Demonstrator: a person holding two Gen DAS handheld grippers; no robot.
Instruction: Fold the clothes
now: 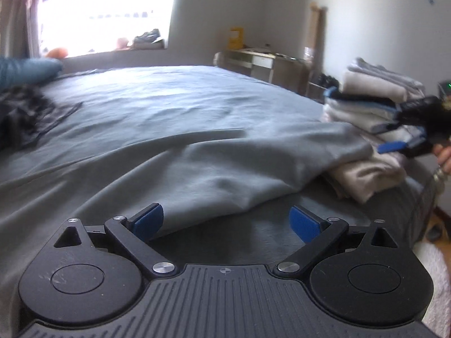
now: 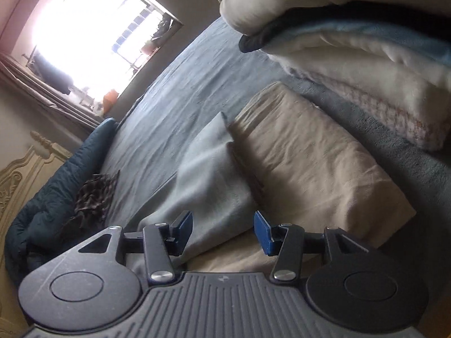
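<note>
Both grippers released: my left gripper [image 1: 227, 221] wide, right gripper [image 2: 223, 232] partly open, nothing held. Grey garment [image 1: 225, 166] lies on the bed [image 1: 169, 93], its end against the beige fold [image 2: 310, 169]. Risk: regrasping there snags beige fabric or nudges the stack [image 1: 375, 98].

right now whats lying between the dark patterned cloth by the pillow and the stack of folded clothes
Mostly bare bed sheet, plus the light grey garment spread toward the stack of folded clothes. The left wrist view shows it, patterned cloth at the left.
</note>
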